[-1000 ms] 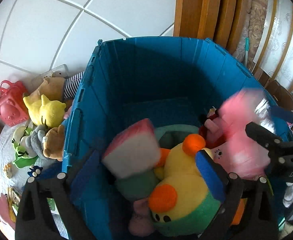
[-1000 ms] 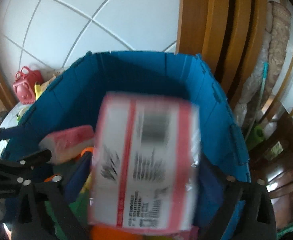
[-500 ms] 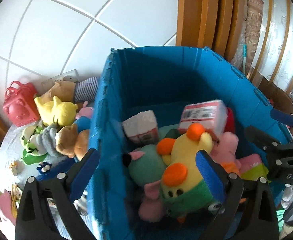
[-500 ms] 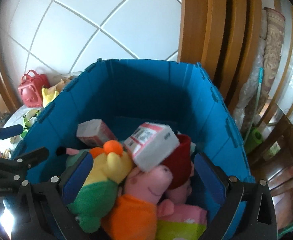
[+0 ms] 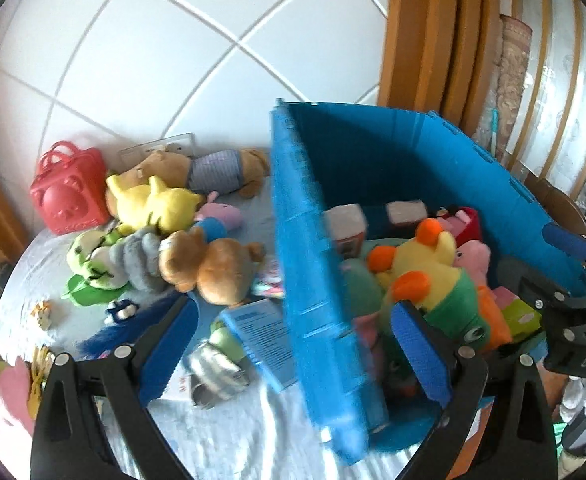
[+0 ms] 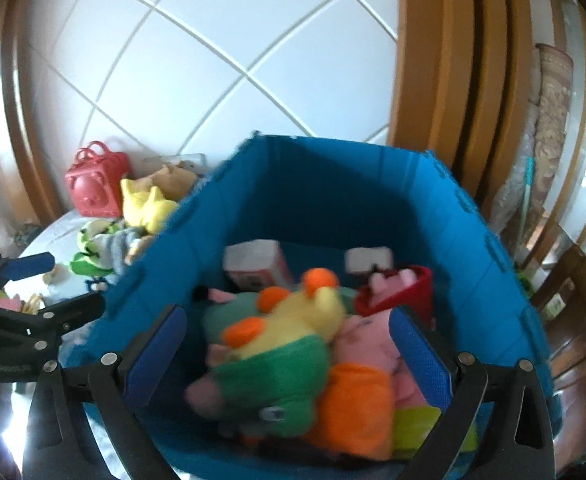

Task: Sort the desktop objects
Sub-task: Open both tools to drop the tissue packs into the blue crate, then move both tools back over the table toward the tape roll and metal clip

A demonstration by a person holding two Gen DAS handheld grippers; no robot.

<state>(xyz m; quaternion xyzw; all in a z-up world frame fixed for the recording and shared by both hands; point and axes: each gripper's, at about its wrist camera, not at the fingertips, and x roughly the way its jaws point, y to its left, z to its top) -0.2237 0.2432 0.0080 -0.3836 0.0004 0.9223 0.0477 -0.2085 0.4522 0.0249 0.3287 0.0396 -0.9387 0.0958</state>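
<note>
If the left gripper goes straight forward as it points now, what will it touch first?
Probably the near wall of the blue bin, which stands between the open fingers of the left gripper. Depth is unclear; the light blue booklet lying lower on the table may come first.

A ribbed blue plastic crate [image 6: 473, 240] holds fuzzy cloth plush toys, among them a yellow and green duck [image 6: 289, 344], and paper-wrapped packs [image 6: 253, 264]. Outside it lie a brown plush bear [image 5: 213, 264] and a glossy red plastic bag [image 5: 69, 188] on wrinkled pale cloth [image 5: 229, 440] (a tablecloth). Glossy white tiles [image 5: 173, 60] meet varnished wood trim [image 5: 437, 40].
</note>
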